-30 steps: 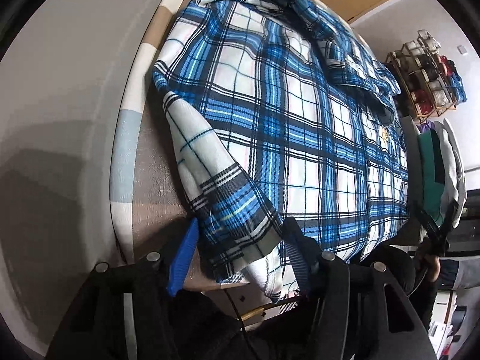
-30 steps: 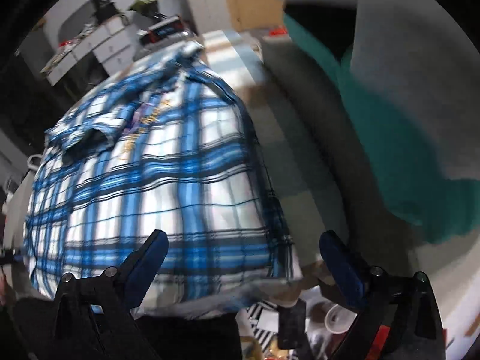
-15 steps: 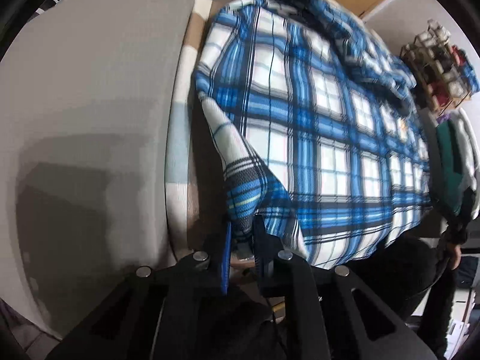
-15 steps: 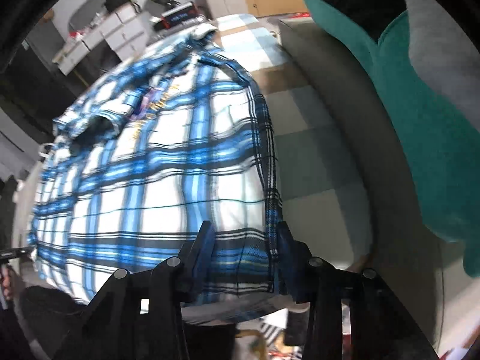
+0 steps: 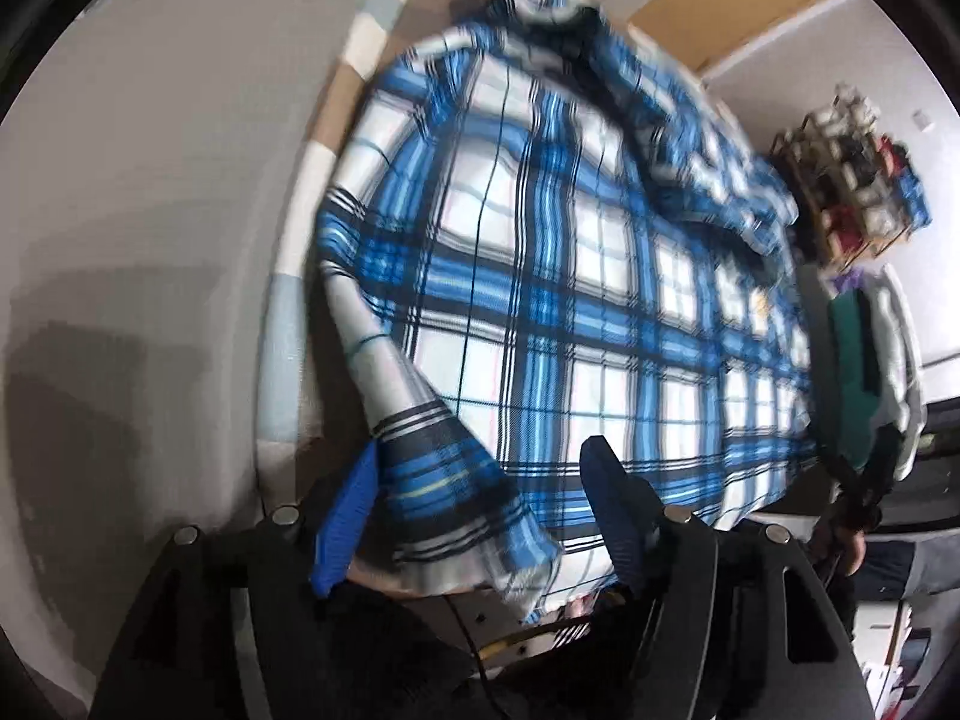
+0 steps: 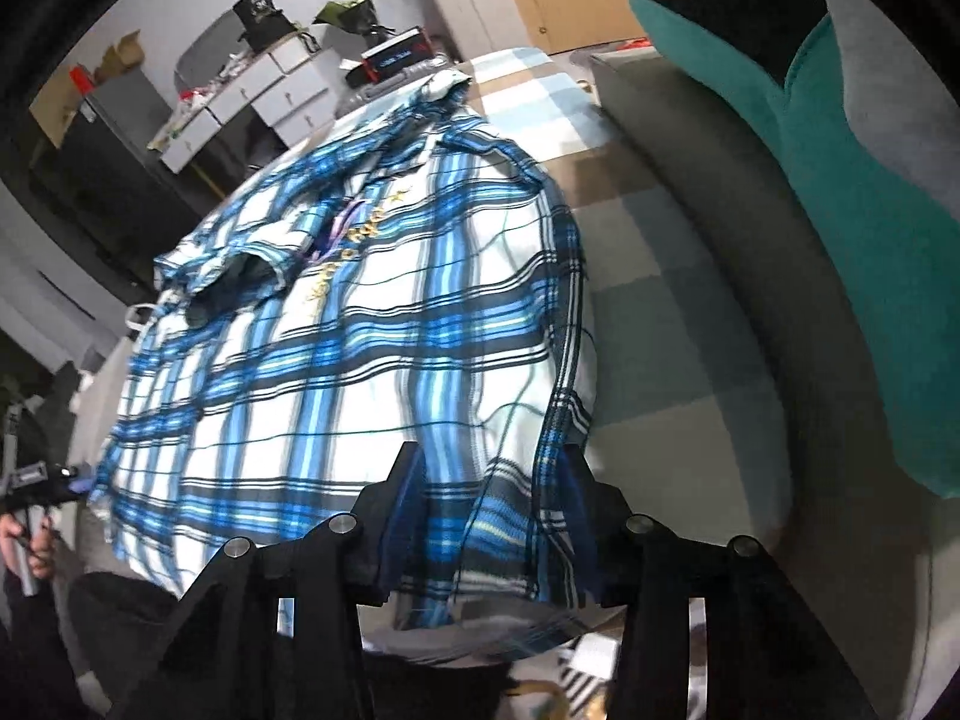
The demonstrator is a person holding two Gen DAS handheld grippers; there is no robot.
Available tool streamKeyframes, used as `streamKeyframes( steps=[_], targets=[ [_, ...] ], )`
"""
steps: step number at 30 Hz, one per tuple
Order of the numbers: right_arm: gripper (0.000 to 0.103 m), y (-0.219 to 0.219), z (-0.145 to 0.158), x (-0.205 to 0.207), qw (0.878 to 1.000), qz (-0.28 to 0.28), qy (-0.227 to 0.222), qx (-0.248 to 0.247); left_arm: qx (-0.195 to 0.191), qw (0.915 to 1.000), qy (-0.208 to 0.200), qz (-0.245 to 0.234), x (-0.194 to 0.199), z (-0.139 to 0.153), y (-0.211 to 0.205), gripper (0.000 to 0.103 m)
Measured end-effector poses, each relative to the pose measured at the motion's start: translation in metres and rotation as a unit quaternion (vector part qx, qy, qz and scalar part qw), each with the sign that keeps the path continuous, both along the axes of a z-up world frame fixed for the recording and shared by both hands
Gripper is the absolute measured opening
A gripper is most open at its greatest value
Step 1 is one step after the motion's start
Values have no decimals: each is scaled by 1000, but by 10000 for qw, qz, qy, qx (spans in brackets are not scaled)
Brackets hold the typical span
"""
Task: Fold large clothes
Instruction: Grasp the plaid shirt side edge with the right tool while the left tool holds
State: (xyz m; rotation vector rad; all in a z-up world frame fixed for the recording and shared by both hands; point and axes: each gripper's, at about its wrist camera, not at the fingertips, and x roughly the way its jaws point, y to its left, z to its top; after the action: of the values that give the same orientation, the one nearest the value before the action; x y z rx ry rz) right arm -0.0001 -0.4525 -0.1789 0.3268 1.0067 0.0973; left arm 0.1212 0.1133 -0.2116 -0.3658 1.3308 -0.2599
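We see one plaid shirt [image 5: 576, 276] beside one teal garment [image 6: 852, 228]; left gripper [image 5: 480, 504] has just parted, cuff loose between; right gripper [image 6: 492, 504] clamps the hem

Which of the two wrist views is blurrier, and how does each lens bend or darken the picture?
Left wrist view: the plaid shirt is smeared by motion blur, worst near the collar; the shelf is soft too. Right wrist view: sharper, only slight smear on the shirt's stripes. Both: fisheye curving with black corners, and dim, even light without glare.

The plaid shirt [image 6: 360, 324] is covering most of the checkered bedspread [image 6: 636, 276]. A bare strip is lying open along its right edge, and the teal cushion [image 6: 888, 252] is crowding that side.
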Motion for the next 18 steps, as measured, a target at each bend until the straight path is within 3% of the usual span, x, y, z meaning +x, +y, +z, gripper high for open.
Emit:
streamKeyframes(
  steps=[3,5,7,8,9,10,11,12,16,18],
  targets=[
    [58,1,-4,6,9989,-105,97,-455,582,9976,154,-337,3,-6,-13,63],
    [60,6,-7,9,9965,-48,83,-831,977,9938,129,-520,-1,-10,-21,63],
    [60,10,-8,9,9947,42,90,-1022,1455,9863,-66,-780,-11,-12,-31,56],
    [59,14,-8,9,9934,116,88,-1136,1674,9826,-162,-790,-14,-12,-33,41],
    [48,15,-8,8,9933,170,73,-1140,1953,9776,-211,-751,-18,-12,-33,29],
    [33,15,-8,6,9942,274,22,-1043,2073,9751,-244,-748,-20,-12,-34,27],
    [2,14,-7,6,9959,406,20,-803,2078,9751,-245,-740,-22,-12,-33,17],
    [4,10,-8,6,9978,430,78,-489,1976,9776,-229,-690,-23,-12,-30,7],
    [3,-6,2,4,9994,214,-32,269,1370,9896,-227,-361,-25,-8,-17,2],
    [3,-2,13,-1,9992,202,-182,282,1391,9892,-272,-369,-29,-7,-15,2]
  ],
)
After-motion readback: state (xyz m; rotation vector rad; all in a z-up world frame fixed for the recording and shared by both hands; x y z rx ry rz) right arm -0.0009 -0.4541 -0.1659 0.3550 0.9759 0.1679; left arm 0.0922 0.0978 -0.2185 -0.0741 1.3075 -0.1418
